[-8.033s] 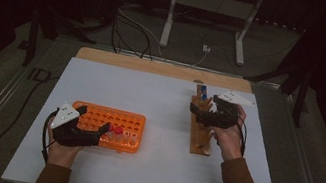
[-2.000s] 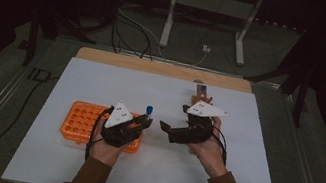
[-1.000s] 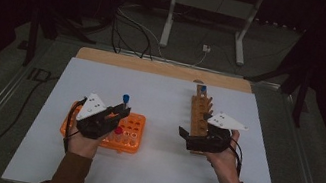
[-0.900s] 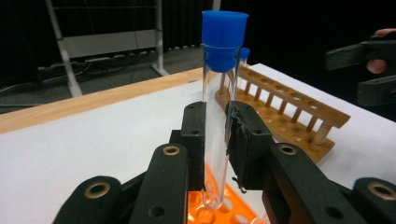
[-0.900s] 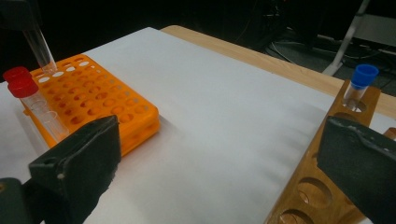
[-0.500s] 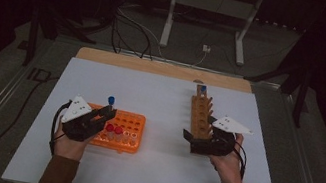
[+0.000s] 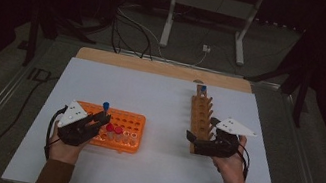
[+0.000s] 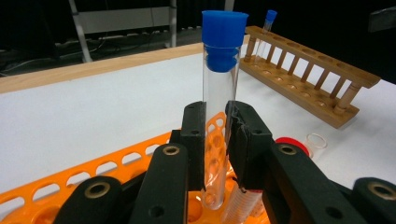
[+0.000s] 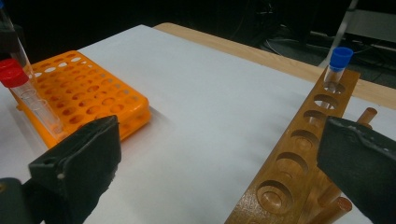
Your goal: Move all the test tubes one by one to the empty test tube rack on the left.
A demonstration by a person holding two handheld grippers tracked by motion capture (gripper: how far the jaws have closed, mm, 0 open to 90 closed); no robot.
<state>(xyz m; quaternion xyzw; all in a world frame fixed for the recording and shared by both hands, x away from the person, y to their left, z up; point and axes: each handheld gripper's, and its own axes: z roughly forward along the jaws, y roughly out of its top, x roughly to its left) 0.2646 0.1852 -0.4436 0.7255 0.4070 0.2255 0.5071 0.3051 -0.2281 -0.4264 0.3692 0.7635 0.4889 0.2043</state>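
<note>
1. The left gripper point(image 7: 94, 122) is held low at the table's left side, its jaws clamped on an upright tube point(image 8: 217, 93).
2. The right gripper point(image 7: 200, 141) is held at the right side, its jaws spread wide apart, gripping nothing.

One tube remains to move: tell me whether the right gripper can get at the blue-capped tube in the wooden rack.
Probably yes: the right gripper is open by the wooden rack, with only empty holes before the blue-capped tube.
</note>
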